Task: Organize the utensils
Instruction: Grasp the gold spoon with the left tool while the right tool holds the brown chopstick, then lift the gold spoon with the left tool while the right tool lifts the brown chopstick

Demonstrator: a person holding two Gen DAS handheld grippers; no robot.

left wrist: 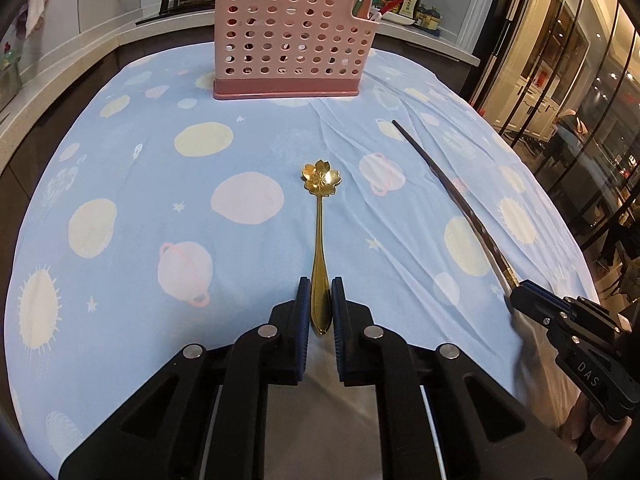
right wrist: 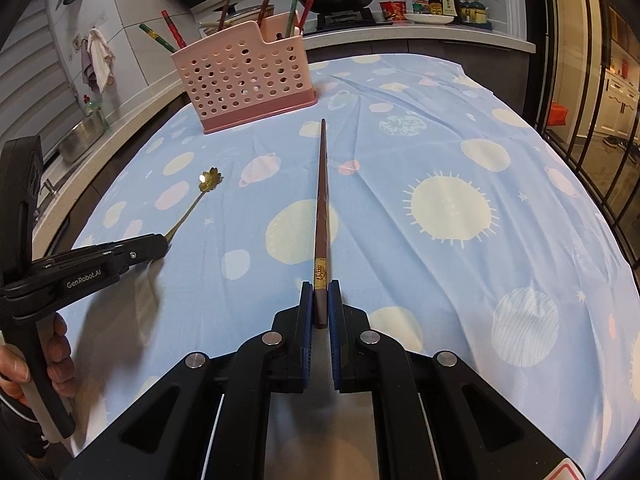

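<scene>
On the blue tablecloth [left wrist: 140, 184]: pink utensil holder [left wrist: 292, 40], chopsticks already inside. Well short of it, right gripper [right wrist: 320, 300] clamped on brown chopstick [right wrist: 321, 200]; left gripper [left wrist: 320, 300] narrowed around gold spoon [left wrist: 320, 232] handle. Step: grasping. Next, likely: lift, upend, drop into holder.

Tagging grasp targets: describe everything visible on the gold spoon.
The gold spoon looks like polished metal, with a flower-shaped bowl of petals and a slim handle that widens to a rounded end. It lies flat on the blue planet-print tablecloth, bowl pointing toward the pink utensil holder. The left tongs straddle its handle end, pads close on both sides; actual contact cannot be told.
</scene>
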